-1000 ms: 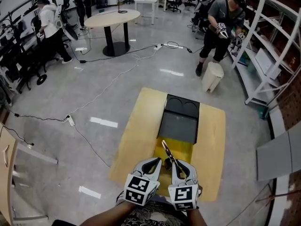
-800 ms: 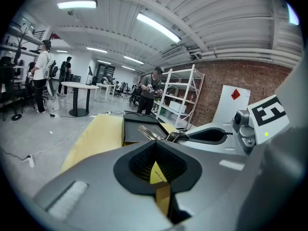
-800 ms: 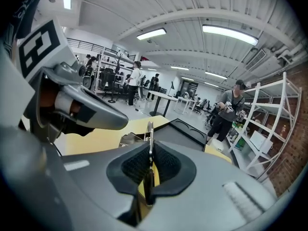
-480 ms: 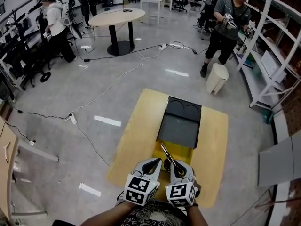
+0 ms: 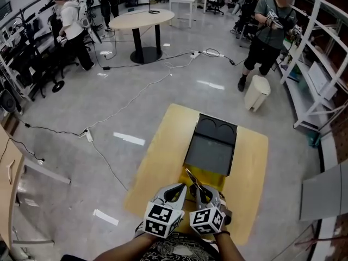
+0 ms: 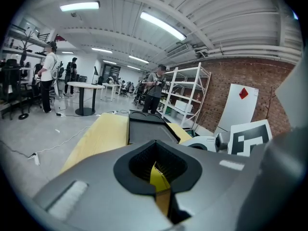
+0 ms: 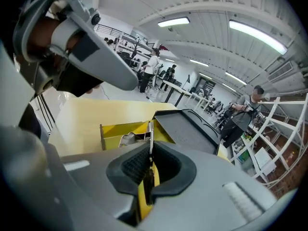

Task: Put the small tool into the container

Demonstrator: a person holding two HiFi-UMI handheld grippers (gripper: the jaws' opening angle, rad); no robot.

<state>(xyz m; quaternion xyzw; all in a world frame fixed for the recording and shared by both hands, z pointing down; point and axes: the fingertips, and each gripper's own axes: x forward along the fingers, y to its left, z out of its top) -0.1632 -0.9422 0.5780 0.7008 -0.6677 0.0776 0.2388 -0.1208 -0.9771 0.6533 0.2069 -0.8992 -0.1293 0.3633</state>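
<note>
yellow plastic and steel sit in the right gripper [image 7: 148, 170]. its own view shows me the jaws clamped on the yellow handle of the small tool [image 7: 150, 137], with the metal tip standing up in front of the open yellow container [image 7: 113, 129].

the head view adds what that one can't. the tool slants up and to the left over the container's near end. the two grippers hang just beside each other at the near edge of the wooden table [image 5: 163, 156].

the left gripper [image 6: 156, 179] view shows its jaws together with nothing gripped, only a yellow sliver showing through the slit.

a black case [image 5: 212, 145] lies lengthways just beyond the container; i can't tell whether they touch. bare wood runs along both sides of the case.

off the table's left edge the floor is open but crossed by cables [image 5: 125, 105]. to the right, white shelving [image 5: 321, 64] stands well apart from the table.
</note>
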